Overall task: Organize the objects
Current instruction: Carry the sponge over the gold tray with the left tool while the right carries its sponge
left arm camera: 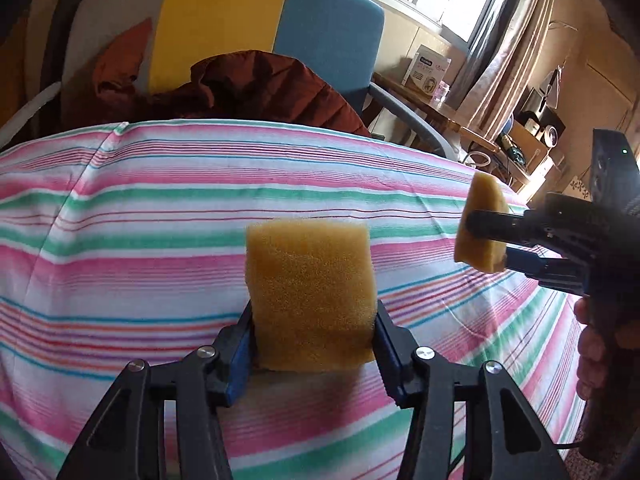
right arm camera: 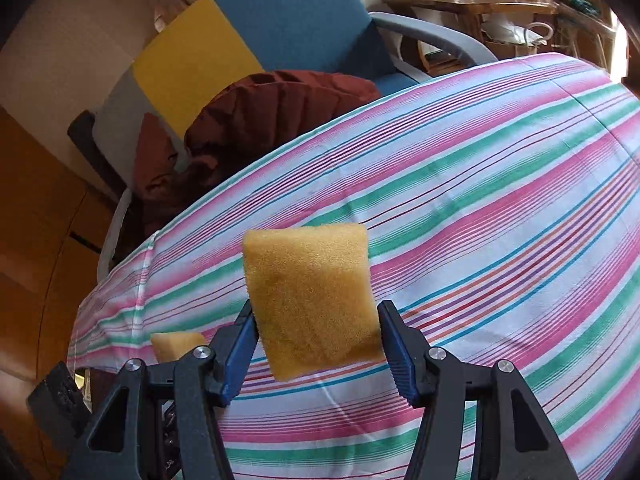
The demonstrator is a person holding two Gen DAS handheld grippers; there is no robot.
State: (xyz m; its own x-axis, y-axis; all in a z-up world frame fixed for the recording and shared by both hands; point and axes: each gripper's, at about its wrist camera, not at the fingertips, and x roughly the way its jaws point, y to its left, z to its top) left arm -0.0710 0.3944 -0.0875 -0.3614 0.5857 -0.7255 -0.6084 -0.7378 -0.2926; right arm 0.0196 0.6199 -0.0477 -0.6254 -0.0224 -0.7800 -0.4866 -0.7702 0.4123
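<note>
In the left wrist view my left gripper [left arm camera: 314, 334] is shut on a yellow sponge [left arm camera: 310, 292] and holds it above the striped tablecloth [left arm camera: 160, 208]. At the right of that view my right gripper [left arm camera: 486, 236] is shut on a second yellow sponge [left arm camera: 482, 200], also held above the cloth. In the right wrist view that second sponge [right arm camera: 310, 300] sits between the right gripper's jaws [right arm camera: 316, 338], tilted. The left gripper's sponge shows in the right wrist view at lower left [right arm camera: 176, 344], partly hidden.
A table with a pink, green and white striped cloth fills both views. Behind it stands a blue, yellow and grey armchair [left arm camera: 320, 32] with a dark red jacket [left arm camera: 272, 84] on it. A wooden side table [left arm camera: 440, 108] with a box stands at the back right near the window.
</note>
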